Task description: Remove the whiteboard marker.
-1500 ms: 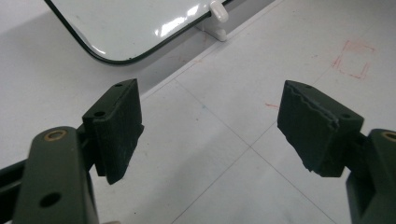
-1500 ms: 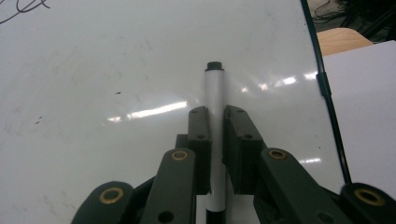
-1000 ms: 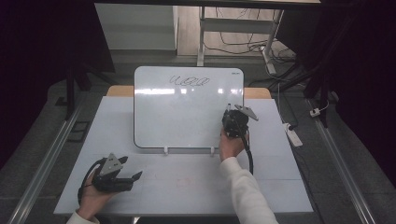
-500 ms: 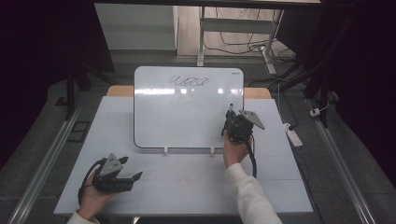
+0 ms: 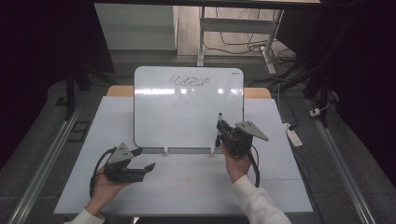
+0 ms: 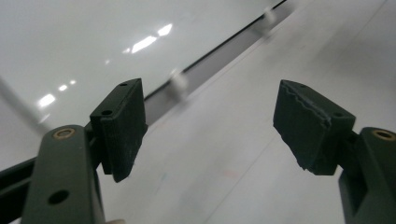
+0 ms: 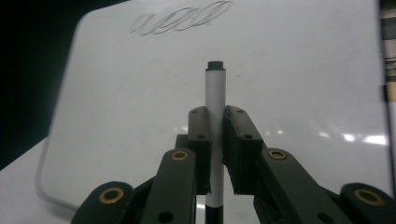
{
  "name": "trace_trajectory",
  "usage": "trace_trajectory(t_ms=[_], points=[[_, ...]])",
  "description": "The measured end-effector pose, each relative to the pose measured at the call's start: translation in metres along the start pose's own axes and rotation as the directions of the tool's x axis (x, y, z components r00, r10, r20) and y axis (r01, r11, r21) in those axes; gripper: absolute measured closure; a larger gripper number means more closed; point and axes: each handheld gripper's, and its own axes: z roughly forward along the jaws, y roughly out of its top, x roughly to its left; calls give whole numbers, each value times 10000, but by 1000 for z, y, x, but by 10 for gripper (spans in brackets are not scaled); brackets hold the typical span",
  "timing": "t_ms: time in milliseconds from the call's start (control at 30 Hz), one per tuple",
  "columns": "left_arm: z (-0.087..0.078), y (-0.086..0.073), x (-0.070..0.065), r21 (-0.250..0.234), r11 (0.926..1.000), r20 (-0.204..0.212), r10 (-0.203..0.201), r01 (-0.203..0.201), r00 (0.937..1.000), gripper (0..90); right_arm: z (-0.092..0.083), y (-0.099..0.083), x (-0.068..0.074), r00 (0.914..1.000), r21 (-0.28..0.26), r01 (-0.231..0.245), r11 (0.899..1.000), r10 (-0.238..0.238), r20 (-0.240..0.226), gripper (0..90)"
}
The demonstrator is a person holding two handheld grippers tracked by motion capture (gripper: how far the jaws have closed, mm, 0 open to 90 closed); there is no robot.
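1. While the right gripper [image 5: 218,128] is clamping a grey-barrelled marker [image 7: 215,109] between its jaws, the marker is standing upright with its dark end pointing toward the whiteboard [image 5: 187,112], as the right gripper view is showing.
2. Seen from the high view, the marker [image 5: 218,126] is sitting over the whiteboard's lower right part, well below the looping black scribble [image 5: 189,81] running along the board's top edge.
3. The left gripper [image 5: 144,161] is hovering low over the pale table top [image 5: 187,186], near the board's lower left corner, with a hand wrapping its body from below.
4. Its jaws have just been closing a little, yet they are standing wide apart with nothing between them; the left gripper view is looking through the gap at bare table and the board's dark lower edge [image 6: 219,53].
5. The whiteboard is lying flat on the table, ceiling lights glaring off its glossy face in a bright band.
6. A white-sleeved forearm [image 5: 254,203] is reaching in from the bottom edge behind the right gripper.
7. Beyond the table, a white desk frame [image 5: 233,28] and loose cables on the floor are showing, and a white power strip [image 5: 293,135] is lying on the floor just beside the table's right edge; the sides of the room are sitting in darkness.
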Motion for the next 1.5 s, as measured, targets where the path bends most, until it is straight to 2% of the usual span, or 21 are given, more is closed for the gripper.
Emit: trace_trajectory(t_ms=[100, 300, 333, 367, 400, 433, 467, 500, 533, 567, 633, 667, 733, 767, 800, 833, 867, 1033, 1267, 1433, 1500], points=[[18, 20, -9, -18, 10000, 673, 13, -12, 9977, 269, -7, -2, 7, 9982, -20, 200, 9998, -201, -558, 809], [42, 43, -21, 33, 10000, 1315, 32, -37, 9913, 274, -13, -4, 13, 9909, -20, 360, 9993, -360, -1296, 809], [48, 48, -24, 55, 10000, 1456, 51, -60, 9893, 277, -15, -6, 13, 9869, 42, 368, 9993, -357, -1572, 809], [56, 55, -28, 80, 10000, 1684, 19, -32, 9857, 280, -16, -6, 13, 9858, 66, 358, 9993, -342, -1641, 809], [56, 55, -28, 80, 10000, 1684, 19, -32, 9857, 284, -16, -6, 13, 9858, 66, 358, 9993, -342, -1641, 809], [65, 62, -31, 107, 9999, 2046, -77, 56, 9788, 292, -15, -8, 13, 9817, 213, 542, 9983, -494, -1836, 809], [69, 65, -33, 132, 9999, 2192, -98, 71, 9756, 298, -15, -8, 13, 9806, 239, 611, 9978, -555, -1881, 809], [69, 65, -33, 132, 9999, 2192, -98, 71, 9756, 306, -15, -8, 13, 9806, 239, 611, 9978, -555, -1881, 809], [77, 70, -36, 232, 9997, 2399, -31, -26, 9708, 315, -15, -8, 15, 9755, 342, 730, 9967, -642, -2103, 809], [77, 70, -36, 232, 9997, 2399, -31, -26, 9708, 324, -15, -8, 16, 9737, 377, 787, 9962, -687, -2174, 809], [86, 74, -40, 280, 9996, 2650, -16, -61, 9642, 343, -14, -8, 20, 9682, 460, 994, 9940, -859, -2351, 809], [91, 77, -41, 351, 9994, 2891, -35, -69, 9573, 356, -14, -9, 21, 9656, 499, 1059, 9931, -908, -2435, 809], [94, 78, -42, 405, 9991, 2962, -4, -122, 9551, 380, -14, -10, 26, 9594, 534, 1284, 9903, -1104, -2595, 809], [99, 79, -42, 493, 9987, 3188, -55, -108, 9478, 397, -13, -10, 29, 9556, 574, 1437, 9880, -1234, -2678, 809], [99, 79, -42, 493, 9987, 3188, -55, -108, 9478, 414, -13, -10, 29, 9556, 574, 1437, 9880, -1234, -2678, 809], [102, 79, -42, 544, 9985, 3345, -115, -71, 9423, 428, -13, -12, 34, 9469, 598, 1805, 9818, -1569, -2807, 808], [104, 79, -41, 643, 9979, 3473, -160, -68, 9376, 440, -12, -12, 36, 9433, 614, 1976, 9784, -1727, -2835, 809], [108, 78, -38, 804, 9967, 3859, -389, 84, 9217, 524, -10, -16, 39, 9312, 756, 2294, 9704, -1962, -3073, 808], [113, 76, -37, 933, 9954, 4164, -578, 206, 9073, 720, -11, -17, 43, 9172, 671, 2631, 9624, -2279, -3267, 808], [114, 73, -33, 946, 9945, 4134, -803, 450, 9070, 766, -11, -17, 43, 9147, 669, 2677, 9612, -2317, -3311, 807], [115, 72, -31, 914, 9938, 4274, -970, 638, 8988, 776, -12, -16, 42, 9138, 663, 2677, 9612, -2315, -3337, 802]])
